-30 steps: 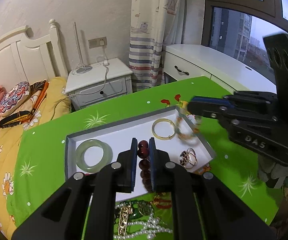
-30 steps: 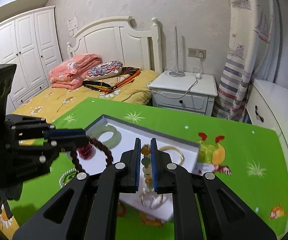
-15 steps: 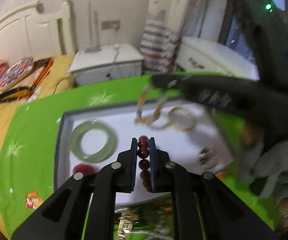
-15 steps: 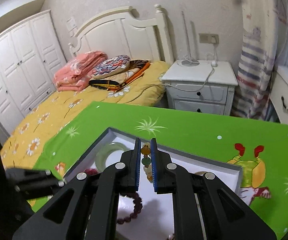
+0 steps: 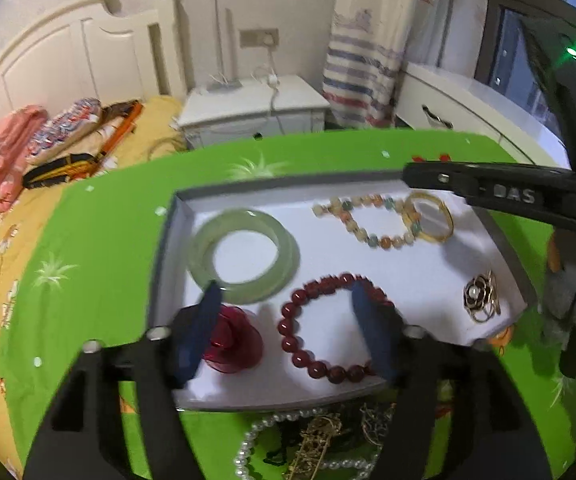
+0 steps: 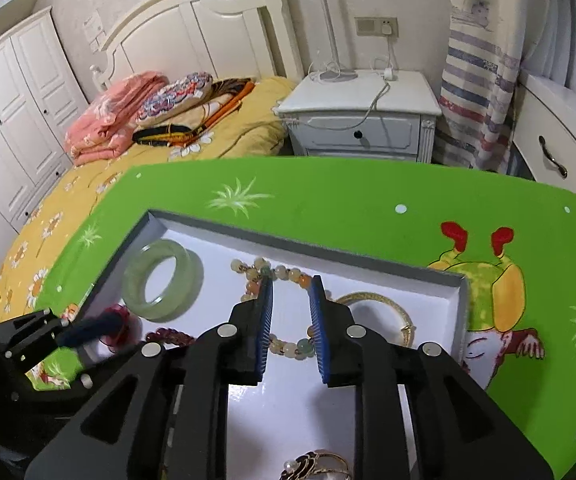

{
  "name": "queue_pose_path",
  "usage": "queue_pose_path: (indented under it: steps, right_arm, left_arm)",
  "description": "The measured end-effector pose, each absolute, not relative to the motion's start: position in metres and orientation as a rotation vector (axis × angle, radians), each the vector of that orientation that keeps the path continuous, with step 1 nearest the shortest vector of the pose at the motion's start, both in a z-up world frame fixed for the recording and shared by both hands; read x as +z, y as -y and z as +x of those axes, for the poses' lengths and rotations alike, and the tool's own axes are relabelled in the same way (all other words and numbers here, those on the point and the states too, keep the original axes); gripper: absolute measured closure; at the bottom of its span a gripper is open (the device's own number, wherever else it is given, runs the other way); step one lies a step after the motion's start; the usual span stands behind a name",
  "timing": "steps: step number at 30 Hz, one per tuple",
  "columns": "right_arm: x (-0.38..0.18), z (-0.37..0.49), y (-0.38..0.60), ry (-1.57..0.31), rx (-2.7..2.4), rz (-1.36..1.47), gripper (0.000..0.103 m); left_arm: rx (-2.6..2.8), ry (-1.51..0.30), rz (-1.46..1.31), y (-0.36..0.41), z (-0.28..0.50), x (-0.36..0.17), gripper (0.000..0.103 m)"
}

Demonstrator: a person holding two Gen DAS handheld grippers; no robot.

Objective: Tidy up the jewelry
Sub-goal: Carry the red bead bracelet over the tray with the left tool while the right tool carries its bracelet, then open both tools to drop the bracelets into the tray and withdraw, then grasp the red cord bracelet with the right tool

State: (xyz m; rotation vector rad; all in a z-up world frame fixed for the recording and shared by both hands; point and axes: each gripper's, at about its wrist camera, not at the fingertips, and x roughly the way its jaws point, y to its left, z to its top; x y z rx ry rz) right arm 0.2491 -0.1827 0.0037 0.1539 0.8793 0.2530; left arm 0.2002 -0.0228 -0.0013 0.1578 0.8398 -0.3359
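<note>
Both bracelets, pinched between closed jaws half a second ago, are now released and lie flat on the white floor of the tray (image 5: 499,240). The left gripper (image 5: 288,320) is spread wide and nothing is held in it; its blue pads (image 5: 204,332) are seen on either side of the dark red bead bracelet (image 5: 323,324), which rests near the tray's near edge. One pad overlaps the right side of that bracelet in the view; whether it touches cannot be told. Just left of the bracelet a red translucent piece (image 5: 236,340) is seen, partly hidden behind the left pad, and behind that the pale green jade bangle (image 5: 244,256) lies flat.

The right gripper (image 6: 291,320) is parted moderately and nothing is gripped in it. Its fingers are held over the multicoloured bead bracelet (image 6: 288,276), whose loop is seen on the tray floor between and beyond the blue pads (image 6: 266,328). A gold bangle (image 6: 387,312) is overlapped by one end of this bracelet at the tray's far right corner. A gold flower-shaped ring (image 5: 479,296) is placed apart from these, near the right wall.

The tray is set on a green cartoon-printed tabletop (image 6: 347,200). Outside the tray's near wall, a tangle of pearl strands and gold chains (image 5: 311,440) is left on the green surface.
</note>
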Motion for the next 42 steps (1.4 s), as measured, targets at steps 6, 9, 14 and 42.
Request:
queue_pose_path:
  steps: [6, 9, 14, 42]
  right_arm:
    - [0.049, 0.211, 0.186, -0.788, 0.264, 0.13, 0.071]
    - [0.07, 0.177, 0.189, -0.699, 0.277, 0.111, 0.044]
    - [0.073, 0.126, 0.197, -0.658, 0.284, 0.092, 0.038]
    - [-0.031, 0.082, 0.157, -0.909, 0.308, 0.194, 0.064]
  left_arm:
    - [-0.253, -0.735, 0.175, 0.005, 0.179, 0.043, 0.01]
    - [-0.216, -0.681, 0.182, -0.012, 0.159, 0.064, 0.006]
    - [-0.162, -0.658, 0.127, -0.046, 0.127, 0.073, 0.005]
    - [-0.154, -0.819, 0.024, -0.092, 0.044, -0.028, 0.005]
